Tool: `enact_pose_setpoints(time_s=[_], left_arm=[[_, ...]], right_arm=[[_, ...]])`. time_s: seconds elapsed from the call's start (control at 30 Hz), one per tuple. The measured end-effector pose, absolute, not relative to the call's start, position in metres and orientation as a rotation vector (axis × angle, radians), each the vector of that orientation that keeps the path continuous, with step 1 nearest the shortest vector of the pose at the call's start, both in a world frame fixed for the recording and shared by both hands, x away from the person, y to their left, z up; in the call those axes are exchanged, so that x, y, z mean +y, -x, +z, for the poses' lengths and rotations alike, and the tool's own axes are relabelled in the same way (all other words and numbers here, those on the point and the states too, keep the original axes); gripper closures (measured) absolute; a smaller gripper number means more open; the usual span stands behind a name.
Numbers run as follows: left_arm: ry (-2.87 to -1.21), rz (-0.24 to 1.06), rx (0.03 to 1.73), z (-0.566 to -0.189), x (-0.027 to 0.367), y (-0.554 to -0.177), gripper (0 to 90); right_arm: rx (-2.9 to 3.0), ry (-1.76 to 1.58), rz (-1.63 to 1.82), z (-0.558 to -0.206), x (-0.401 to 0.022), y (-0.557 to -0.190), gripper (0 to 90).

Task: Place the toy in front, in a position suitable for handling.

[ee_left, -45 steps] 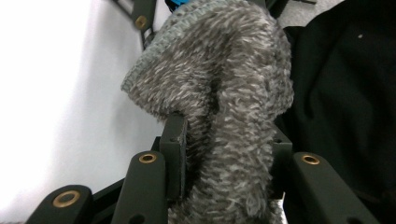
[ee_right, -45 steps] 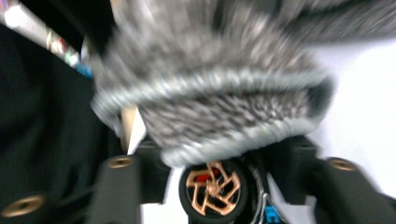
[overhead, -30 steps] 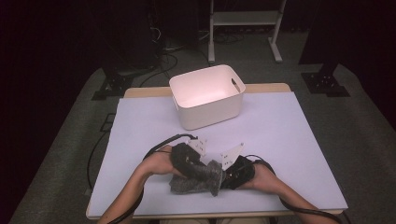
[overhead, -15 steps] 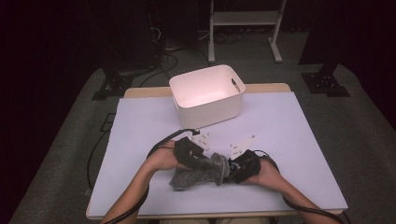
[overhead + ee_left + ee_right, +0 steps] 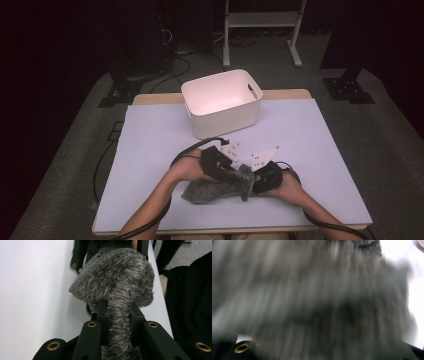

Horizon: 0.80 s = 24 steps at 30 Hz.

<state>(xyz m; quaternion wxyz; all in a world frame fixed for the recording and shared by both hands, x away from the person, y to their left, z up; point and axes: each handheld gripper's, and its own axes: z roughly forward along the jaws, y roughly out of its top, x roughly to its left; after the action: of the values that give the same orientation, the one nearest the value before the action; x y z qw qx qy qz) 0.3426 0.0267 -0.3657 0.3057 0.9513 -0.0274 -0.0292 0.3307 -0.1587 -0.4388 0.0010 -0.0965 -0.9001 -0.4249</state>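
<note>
fuzzy grey cloth gathered between two grippers

fuzzy grey cloth (image 5: 217, 189) lies crumpled on the near part of the white table (image 5: 320, 150), in front of the white bin (image 5: 222, 102). the left gripper (image 5: 117, 315) has its jaws clamped on a bunched ridge of it. the right gripper (image 5: 265, 177) sits at the cloth's right end, its jaws just closing, but blurred fur hides whether they bite. the step looks like folding or gathering; next, the right needs a sure hold before any lift toward the bin.
</note>
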Motion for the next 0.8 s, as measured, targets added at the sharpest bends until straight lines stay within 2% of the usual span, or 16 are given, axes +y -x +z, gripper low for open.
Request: enact_pose_setpoints(time_s=[0.2,0.8], left_arm=[[-2.523,-0.093,-0.063,-0.370,0.021,-0.345,77.0],[-2.534,-0.034,0.091,-0.369,0.092,-0.348,76.9]], right_arm=[[-2.817,0.307,-1.344,-0.441,-0.160,-0.331,57.1],[-2.814,0.316,-1.325,-0.439,-0.171,-0.334,57.1]])
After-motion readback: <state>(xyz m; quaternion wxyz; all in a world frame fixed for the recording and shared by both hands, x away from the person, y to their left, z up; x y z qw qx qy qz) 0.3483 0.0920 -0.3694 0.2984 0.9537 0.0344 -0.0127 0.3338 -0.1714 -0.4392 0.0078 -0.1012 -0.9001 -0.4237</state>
